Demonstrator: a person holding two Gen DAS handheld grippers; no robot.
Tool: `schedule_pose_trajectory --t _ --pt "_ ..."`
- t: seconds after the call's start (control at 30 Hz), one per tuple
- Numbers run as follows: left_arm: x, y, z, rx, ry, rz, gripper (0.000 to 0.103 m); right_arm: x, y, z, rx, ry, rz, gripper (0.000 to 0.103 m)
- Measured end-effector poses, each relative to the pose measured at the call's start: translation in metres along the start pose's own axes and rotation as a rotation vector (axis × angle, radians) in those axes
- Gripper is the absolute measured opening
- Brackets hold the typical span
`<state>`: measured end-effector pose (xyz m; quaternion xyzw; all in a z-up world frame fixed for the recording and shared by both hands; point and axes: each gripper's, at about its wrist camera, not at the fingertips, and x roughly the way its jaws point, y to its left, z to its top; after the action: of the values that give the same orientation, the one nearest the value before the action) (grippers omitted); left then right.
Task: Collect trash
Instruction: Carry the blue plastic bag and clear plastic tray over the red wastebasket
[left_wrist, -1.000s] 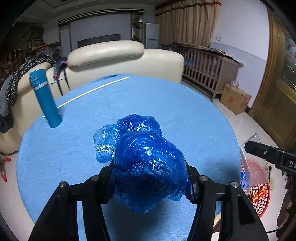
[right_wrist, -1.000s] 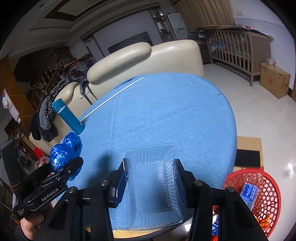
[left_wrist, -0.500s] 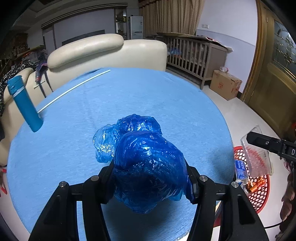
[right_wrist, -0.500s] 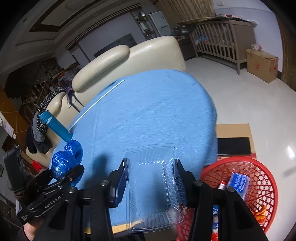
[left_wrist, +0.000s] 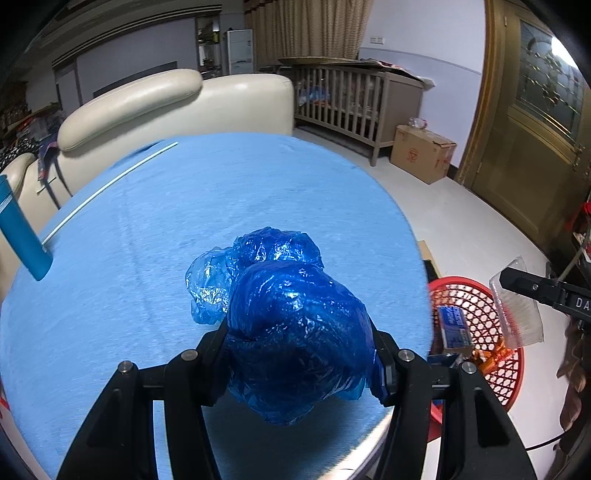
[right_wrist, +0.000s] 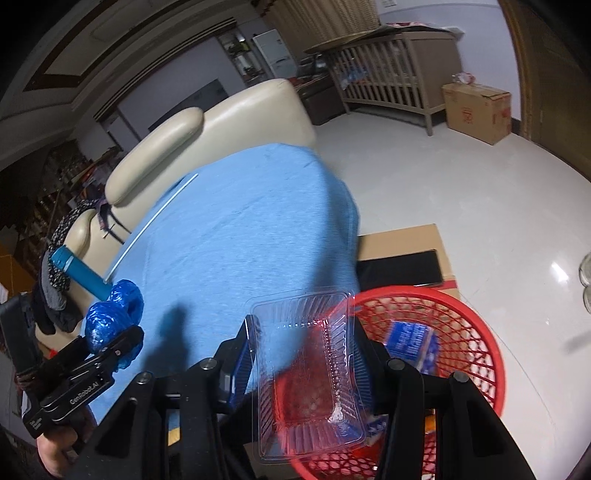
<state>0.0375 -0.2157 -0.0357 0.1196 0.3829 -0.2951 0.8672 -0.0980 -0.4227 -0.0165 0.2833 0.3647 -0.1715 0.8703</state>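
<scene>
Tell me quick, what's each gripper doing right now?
Left gripper: closed on the crumpled blue plastic bag.
Right gripper: closed on the clear plastic tray.

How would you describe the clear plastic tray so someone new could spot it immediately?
Find the red mesh basket on the floor beside the blue-covered table. Over its near rim, the right hand-held gripper clamps the clear plastic tray: ribbed, rectangular, empty and see-through, unlike the crumpled blue bag.

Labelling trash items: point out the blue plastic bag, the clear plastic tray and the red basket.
blue plastic bag (left_wrist: 295, 332), left wrist view, crumpled front bulge.
clear plastic tray (right_wrist: 306, 369), right wrist view, ribbed floor.
red basket (right_wrist: 480, 332), right wrist view, far rim.
</scene>
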Motion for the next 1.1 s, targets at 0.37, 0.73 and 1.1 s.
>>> schedule_pose_trajectory --t 0.37,0.73,1.1 --pt "-0.008 -0.047 -0.001 0.065 -0.010 -0.069 0.061 -0.031 -0.044 -0.011 0.062 -0.043 -0.061 0.051" --pt "-0.010 -0.091 -0.001 0.129 -0.002 -0.121 0.061 -0.043 -0.075 -0.022 0.114 -0.052 -0.088 0.051" --pt "-0.011 -0.117 -0.003 0.179 0.010 -0.149 0.061 -0.042 -0.084 -0.029 0.125 -0.037 -0.098 0.051"
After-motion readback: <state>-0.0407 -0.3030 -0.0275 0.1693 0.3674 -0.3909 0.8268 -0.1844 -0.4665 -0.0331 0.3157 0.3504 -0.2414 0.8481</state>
